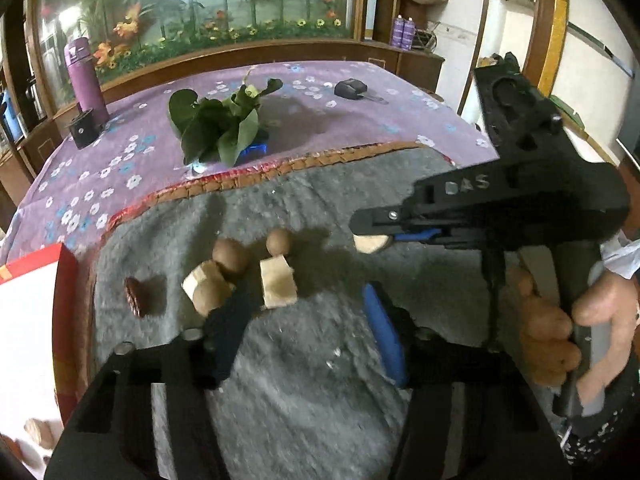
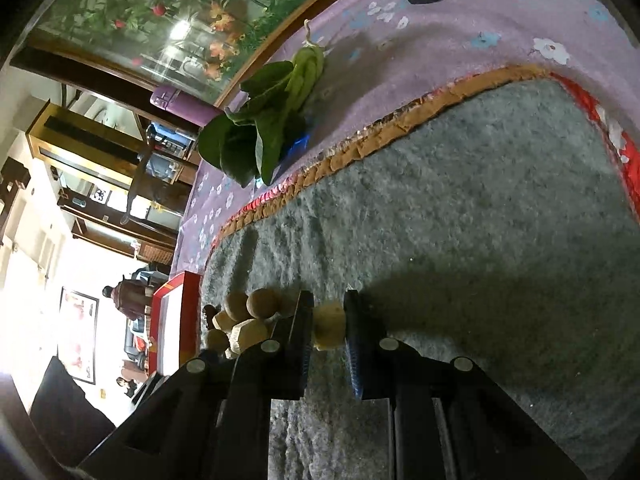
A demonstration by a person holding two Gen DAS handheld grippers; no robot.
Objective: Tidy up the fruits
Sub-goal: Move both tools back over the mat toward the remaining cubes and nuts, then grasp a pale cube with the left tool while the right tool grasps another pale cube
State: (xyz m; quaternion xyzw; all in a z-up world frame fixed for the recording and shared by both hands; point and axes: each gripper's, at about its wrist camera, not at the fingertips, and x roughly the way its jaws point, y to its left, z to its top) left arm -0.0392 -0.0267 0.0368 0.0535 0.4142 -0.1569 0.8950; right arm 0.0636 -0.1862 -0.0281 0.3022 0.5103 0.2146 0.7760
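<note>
Right tongs [image 2: 329,326]: pinching a pale fruit piece [image 2: 329,327] between both fingers, low over the gray mat [image 2: 480,208]; seen from the left camera too, held in a hand [image 1: 576,332].
Left tongs [image 1: 308,328]: spread wide, holding nothing, hanging just above the gray mat.
Left tongs fingers: one dark finger [image 1: 224,332] close to the fruit pile, one blue finger [image 1: 386,334] well apart from it.
Fruit pile [image 1: 236,276]: round brown fruits and pale cut chunks, bunched together on the gray mat, just past the dark finger.
Pale chunk [image 1: 278,284]: standing a bit to the right of the bunch, with a small round brown fruit [image 1: 279,241] just behind it.
Reddish slice [image 1: 134,294]: on the mat, left of the pile, near the red box.
Red box [image 1: 36,320]: at the left edge of the mat, white inside.
Green leaves [image 1: 218,124]: lying on the purple flowered cloth [image 1: 120,176], beyond the mat.
Purple bottle [image 1: 86,78]: upright at the far left corner of the cloth.
Small black thing [image 1: 351,89]: far side of the cloth, too blurry to name.
</note>
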